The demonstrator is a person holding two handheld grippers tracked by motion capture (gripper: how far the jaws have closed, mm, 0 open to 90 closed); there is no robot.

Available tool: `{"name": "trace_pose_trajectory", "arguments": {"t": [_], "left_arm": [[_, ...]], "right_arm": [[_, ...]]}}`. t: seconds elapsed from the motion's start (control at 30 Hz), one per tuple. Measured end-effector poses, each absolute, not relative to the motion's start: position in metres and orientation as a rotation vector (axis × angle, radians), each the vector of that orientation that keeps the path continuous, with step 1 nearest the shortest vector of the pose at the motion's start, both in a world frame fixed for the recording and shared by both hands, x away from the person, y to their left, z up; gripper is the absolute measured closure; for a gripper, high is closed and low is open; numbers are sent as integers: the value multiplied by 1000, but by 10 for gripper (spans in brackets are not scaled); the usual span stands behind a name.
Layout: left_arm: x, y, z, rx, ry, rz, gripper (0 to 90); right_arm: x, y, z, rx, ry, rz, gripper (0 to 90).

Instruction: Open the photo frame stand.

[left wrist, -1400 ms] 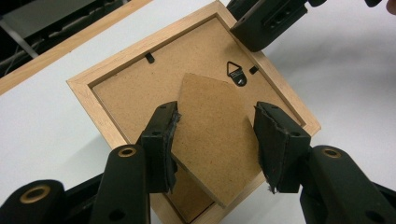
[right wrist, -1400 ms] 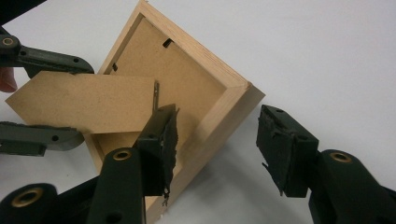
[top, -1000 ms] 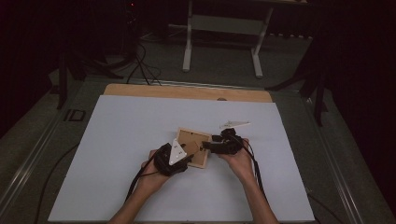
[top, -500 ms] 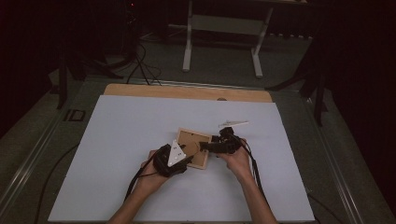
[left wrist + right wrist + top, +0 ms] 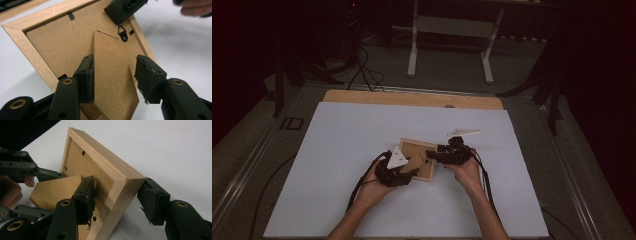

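Observation:
A wooden picture frame (image 5: 413, 146) lies back up on the white sheet, its cardboard stand flap (image 5: 112, 62) lifted off the back board. My left gripper (image 5: 412, 168) reaches in from the near left. Its jaws (image 5: 112, 77) span the flap's width, with the left pad against one edge and the right pad at the other. My right gripper (image 5: 434, 157) comes from the right and straddles the frame's corner (image 5: 125, 182). Its jaws have just been closing. One pad (image 5: 86, 197) sits over the back board, the other (image 5: 151, 201) stands just outside the corner with a small gap.
The white sheet (image 5: 337, 150) covers most of the table, and a wooden strip (image 5: 412, 98) shows along its far edge. Cables (image 5: 362, 65) and a metal stand (image 5: 447, 25) are on the dark floor beyond. Metal rails run along the table's sides.

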State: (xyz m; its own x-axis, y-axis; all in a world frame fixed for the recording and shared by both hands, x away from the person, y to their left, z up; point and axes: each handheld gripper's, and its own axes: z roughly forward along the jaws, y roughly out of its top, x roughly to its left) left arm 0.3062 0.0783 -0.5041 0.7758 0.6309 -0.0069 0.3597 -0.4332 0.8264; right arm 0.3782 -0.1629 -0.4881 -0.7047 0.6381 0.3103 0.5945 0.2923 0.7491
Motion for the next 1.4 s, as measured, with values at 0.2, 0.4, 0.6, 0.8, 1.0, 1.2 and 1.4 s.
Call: {"name": "trace_pose_trajectory", "arguments": {"t": [0.2,0.4,0.6,0.8,1.0,1.2,1.4], "left_arm": [[313,86,-502,2058,791,244,588],[313,83,-500,2100,787,265,604],[317,80,-500,2119,798,300,616],[319,76,-502,2130,809,317,643],[318,72,-502,2146,795,377,650],[318,73,-502,2155,785,368,658],[311,73,-500,2142,758,370,604]], "right_arm": [[375,-161,-486,1136,2478,1395,481],[372,-159,-483,1102,2465,1388,490],[368,-159,-477,1059,2428,1378,527],[363,-160,-469,1014,2404,1396,554],[358,-156,-465,974,2386,1363,555],[352,-153,-464,940,2385,1339,556],[346,-154,-463,915,2405,1349,544]]}}
